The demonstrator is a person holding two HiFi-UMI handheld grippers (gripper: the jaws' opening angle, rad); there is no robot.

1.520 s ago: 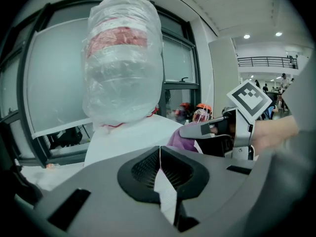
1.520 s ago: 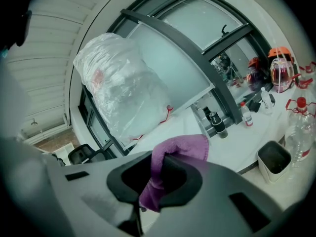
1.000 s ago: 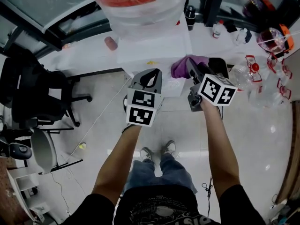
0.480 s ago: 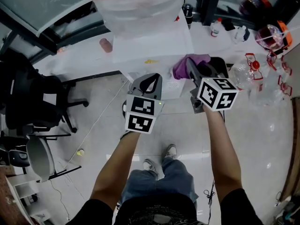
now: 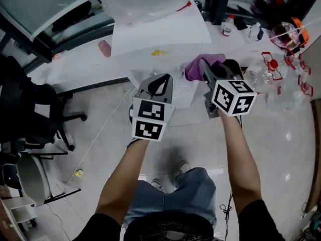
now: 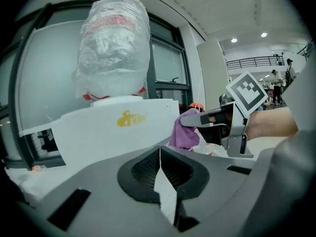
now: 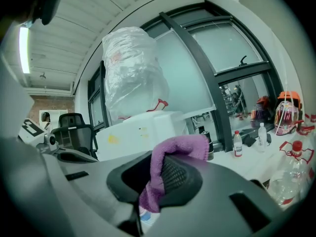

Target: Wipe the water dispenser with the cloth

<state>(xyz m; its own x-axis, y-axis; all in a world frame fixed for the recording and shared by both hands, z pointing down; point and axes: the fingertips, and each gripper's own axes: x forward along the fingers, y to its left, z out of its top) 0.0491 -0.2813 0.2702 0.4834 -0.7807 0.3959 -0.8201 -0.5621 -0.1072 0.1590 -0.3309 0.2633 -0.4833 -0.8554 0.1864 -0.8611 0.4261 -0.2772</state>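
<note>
The right gripper (image 7: 159, 177) is pinching the cloth (image 7: 183, 145) — purple, soft and light, folded over one jaw in the centre of the right gripper view. I think it will press flat on a panel, but it may slip out under a hard drag, so a hold deep in the fold is safer. The left gripper (image 6: 160, 168) has its jaws pressed together on nothing. The dispenser (image 5: 160, 31) — white, hard, smooth — fills the upper middle of the head view, near the cloth.
</note>
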